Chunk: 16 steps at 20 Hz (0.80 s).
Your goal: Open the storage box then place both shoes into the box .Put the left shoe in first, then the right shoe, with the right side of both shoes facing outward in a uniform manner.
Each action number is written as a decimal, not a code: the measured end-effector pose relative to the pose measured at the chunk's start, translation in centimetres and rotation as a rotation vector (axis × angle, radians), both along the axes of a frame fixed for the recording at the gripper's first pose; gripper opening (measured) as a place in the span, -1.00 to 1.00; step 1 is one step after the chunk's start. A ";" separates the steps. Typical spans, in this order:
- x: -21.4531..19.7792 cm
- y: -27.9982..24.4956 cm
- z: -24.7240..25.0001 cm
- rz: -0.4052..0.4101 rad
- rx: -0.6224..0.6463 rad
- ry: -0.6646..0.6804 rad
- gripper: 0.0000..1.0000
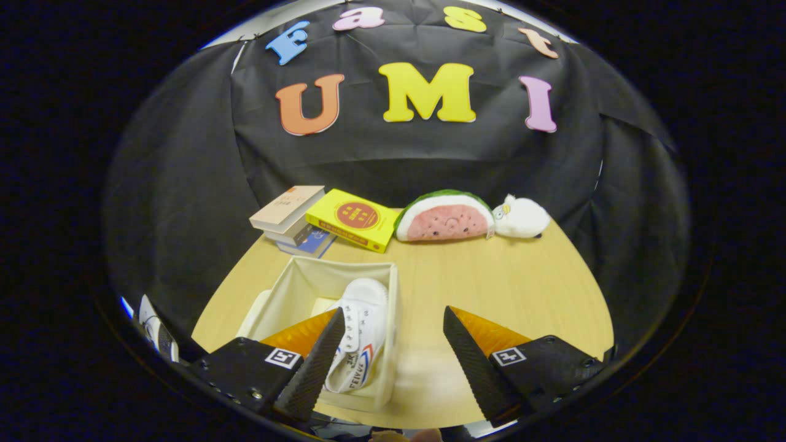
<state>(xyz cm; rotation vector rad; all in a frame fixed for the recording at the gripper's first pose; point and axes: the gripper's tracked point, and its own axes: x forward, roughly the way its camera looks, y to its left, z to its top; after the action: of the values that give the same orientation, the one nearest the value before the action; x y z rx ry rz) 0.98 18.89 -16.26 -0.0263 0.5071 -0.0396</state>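
A cream fabric storage box (295, 288) stands open on the wooden table, partly under my left finger (310, 362). A white canvas shoe (359, 334) with red and blue side stripes lies inside it along the right wall, toe pointing away. My gripper (393, 362) hovers above the box's right edge, open, nothing between its fingers. The right finger (476, 368) is over bare table just right of the box. Another shoe (153, 328) peeks out at the table's near left corner, mostly hidden.
At the table's back lie a stack of books (291, 218) with a yellow book (353, 219) beside it, a watermelon plush (444, 216) and a small white plush (521, 218). Bare table (509, 282) stretches right of the box. Black cloth walls surround the table.
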 end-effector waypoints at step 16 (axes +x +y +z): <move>-5.0 -11.5 20.1 -0.120 -0.013 -0.479 0.93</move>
<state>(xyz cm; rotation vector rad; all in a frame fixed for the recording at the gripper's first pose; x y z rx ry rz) -4.03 7.35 3.89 0.0012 0.0289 -0.1630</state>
